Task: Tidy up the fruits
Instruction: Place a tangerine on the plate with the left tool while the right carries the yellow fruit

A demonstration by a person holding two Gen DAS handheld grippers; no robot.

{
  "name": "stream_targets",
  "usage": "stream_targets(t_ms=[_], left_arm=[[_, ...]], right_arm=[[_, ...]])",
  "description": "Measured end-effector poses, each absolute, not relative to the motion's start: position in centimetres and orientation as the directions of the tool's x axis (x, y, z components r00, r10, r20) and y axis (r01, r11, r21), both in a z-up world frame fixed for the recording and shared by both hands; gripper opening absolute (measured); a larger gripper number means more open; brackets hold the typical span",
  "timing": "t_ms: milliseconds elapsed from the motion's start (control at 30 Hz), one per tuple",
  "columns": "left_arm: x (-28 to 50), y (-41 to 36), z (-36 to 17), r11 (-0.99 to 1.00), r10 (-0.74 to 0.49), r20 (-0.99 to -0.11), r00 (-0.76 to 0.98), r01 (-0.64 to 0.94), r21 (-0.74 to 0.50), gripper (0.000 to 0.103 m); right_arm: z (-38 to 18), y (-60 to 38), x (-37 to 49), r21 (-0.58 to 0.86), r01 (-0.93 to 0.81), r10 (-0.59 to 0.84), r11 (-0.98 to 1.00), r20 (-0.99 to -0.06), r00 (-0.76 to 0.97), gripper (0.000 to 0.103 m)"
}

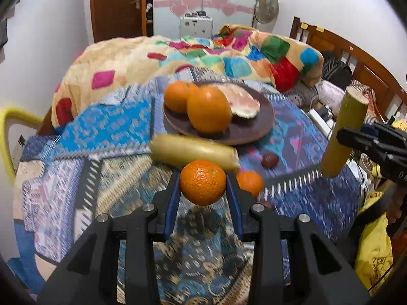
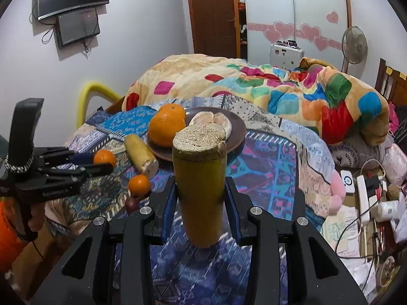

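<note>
Your left claw (image 1: pixel 203 190) is pinching an orange (image 1: pixel 203 181) by its sides, clear of the bed (image 1: pixel 76 178), between you and the plate (image 1: pixel 254 132). The orange is round with a pebbled, slightly waxy rind, and the pads meet it on only a small patch each side; if you tilt or swing fast, it can roll out and drop onto the smaller orange (image 1: pixel 250 181) or the cane piece (image 1: pixel 193 152) lying just beyond.

Your right claw (image 2: pixel 201 195) is clamped on a second cane piece (image 2: pixel 199 185), upright, a smooth yellow-green cylinder with a rough fibrous cut top. The skin looks slick and the grip sits low on it, so it may pivot or slide down between the pads.

The plate is dark, shallow and already crowded: two oranges (image 1: pixel 203 106) at its near edge and pale peeled fruit (image 1: pixel 241 101) behind. It rests on soft patterned bedding, not a firm surface, so pressing down on its rim could tip it, and anything round placed near the lip may roll off. A small dark fruit (image 1: pixel 270 159) lies near the plate; mind it as you pass.
</note>
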State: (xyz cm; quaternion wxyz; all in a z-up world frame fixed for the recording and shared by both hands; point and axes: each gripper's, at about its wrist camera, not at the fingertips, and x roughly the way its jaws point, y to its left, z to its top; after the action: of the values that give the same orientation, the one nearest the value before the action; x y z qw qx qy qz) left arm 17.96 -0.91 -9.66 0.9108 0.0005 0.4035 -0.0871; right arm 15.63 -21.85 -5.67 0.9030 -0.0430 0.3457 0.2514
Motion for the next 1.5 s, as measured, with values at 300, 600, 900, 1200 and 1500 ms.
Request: stream_targets(t_ms=[300, 600, 900, 1200, 1500], left_arm=[[21.5, -1.4, -7.2, 0.984, -0.151, -0.686, 0.711, 0.171, -0.04, 0.036], [25.8, -2.6, -6.2, 0.98, -0.166, -0.655, 0.737, 0.195, -0.03, 0.036], [30.7, -4.0, -7.2, 0.976, -0.167, -0.681, 0.713, 0.217, -0.012, 0.036], [34.8, -4.5, -9.1, 0.973, -0.17, -0.745, 0.645, 0.228, -0.025, 0.036], [36.2, -5.8, -10.6, 0.967, -0.139, -0.774, 0.617, 0.254, 0.029, 0.036]], right_arm=[[-5.0, -21.2, 18.4, 0.072, -0.485, 0.417, 0.871, -0.631, 0.655, 0.033], [-4.7, -20.8, 21.4, 0.074, -0.465, 0.41, 0.882, -0.606, 0.682, 0.033], [-5.6, -19.8, 25.6, 0.075, -0.448, 0.392, 0.891, -0.625, 0.675, 0.033], [-6.4, -19.2, 29.3, 0.107, -0.429, 0.388, 0.897, -0.656, 0.648, 0.033], [-8.5, -17.7, 32.0, 0.138, -0.436, 0.395, 0.889, -0.711, 0.582, 0.033]])
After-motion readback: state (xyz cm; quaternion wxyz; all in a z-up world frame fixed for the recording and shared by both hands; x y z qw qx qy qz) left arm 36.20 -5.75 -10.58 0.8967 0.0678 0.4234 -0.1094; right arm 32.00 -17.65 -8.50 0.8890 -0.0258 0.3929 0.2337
